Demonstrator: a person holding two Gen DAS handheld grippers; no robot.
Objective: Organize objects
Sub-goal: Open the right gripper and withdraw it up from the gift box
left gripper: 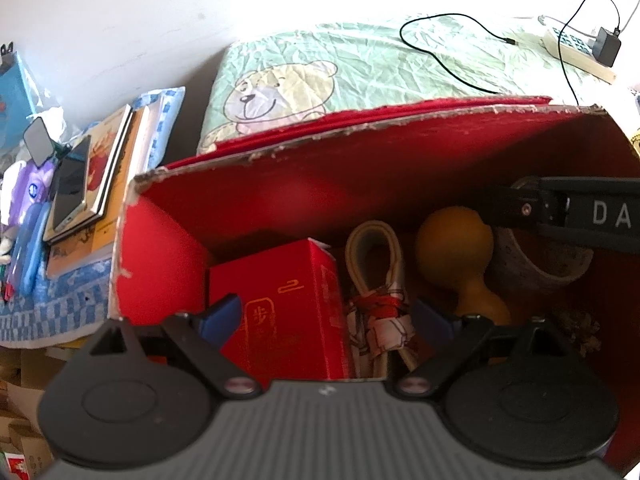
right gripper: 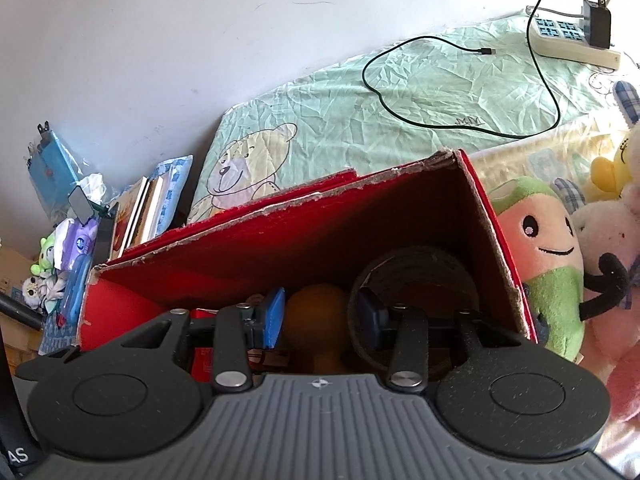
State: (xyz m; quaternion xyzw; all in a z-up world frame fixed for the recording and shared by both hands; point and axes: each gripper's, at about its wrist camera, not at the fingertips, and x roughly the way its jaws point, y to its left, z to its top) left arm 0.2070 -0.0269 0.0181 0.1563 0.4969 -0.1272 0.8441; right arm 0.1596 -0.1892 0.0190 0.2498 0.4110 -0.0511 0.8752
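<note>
- The left gripper (left gripper: 326,314) was hung over the big red box (left gripper: 360,168), jaws spread wide, nothing pinched between them.
- A small red carton (left gripper: 280,312) was seen just behind the left jaw, and a cloth bundle tied with red string (left gripper: 378,308) sat closer to the right jaw, both down inside the box.
- A yellow gourd-shaped thing (left gripper: 456,248) was parked beyond the right jaw, next to a speckled cup (left gripper: 536,268).
- The right gripper (right gripper: 324,316) was dipped into the same box, jaws held partway apart; the right blue finger (right gripper: 370,314) looked to be inside the cup's rim, but whether the wall was actually being squeezed couldn't be told.
- The gourd was framed right between those jaws, further back.
- Plush toys (right gripper: 548,264) were piled outside the box, off past the right jaw.
</note>
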